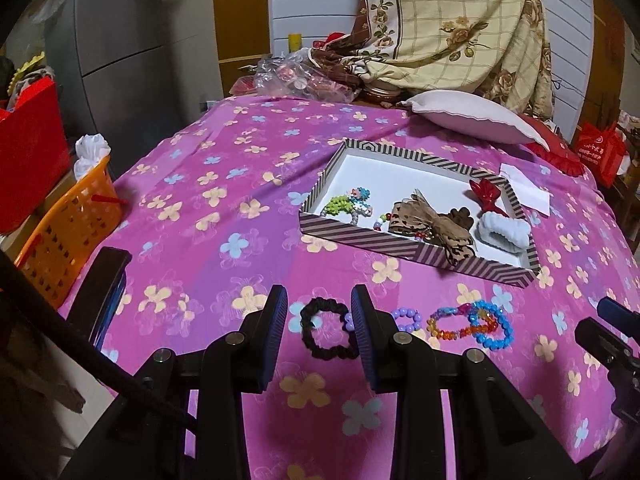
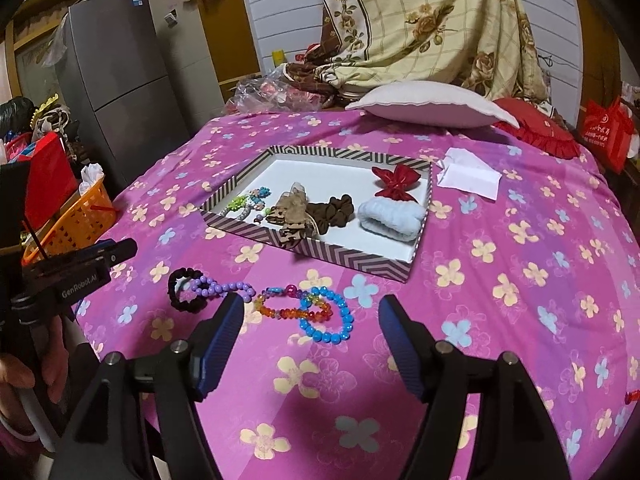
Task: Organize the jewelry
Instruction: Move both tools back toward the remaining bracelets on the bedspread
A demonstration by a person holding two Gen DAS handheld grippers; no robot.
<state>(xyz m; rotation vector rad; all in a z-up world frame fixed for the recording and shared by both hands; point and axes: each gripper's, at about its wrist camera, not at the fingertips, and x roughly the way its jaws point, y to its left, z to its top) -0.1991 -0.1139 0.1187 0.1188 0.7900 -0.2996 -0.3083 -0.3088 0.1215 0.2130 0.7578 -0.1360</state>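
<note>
A striped box tray lies on the pink flowered cloth and holds beaded pieces, brown scrunchies, a red bow and a white band. In front of it lie a black scrunchie, a purple bead bracelet, a rainbow bracelet and a blue bracelet. My left gripper is open, hovering with the black scrunchie between its fingers. My right gripper is open wide above the rainbow and blue bracelets, empty.
An orange basket stands off the table's left edge. A pink pillow, a red cushion and a white paper lie behind the tray. A grey fridge stands at the left.
</note>
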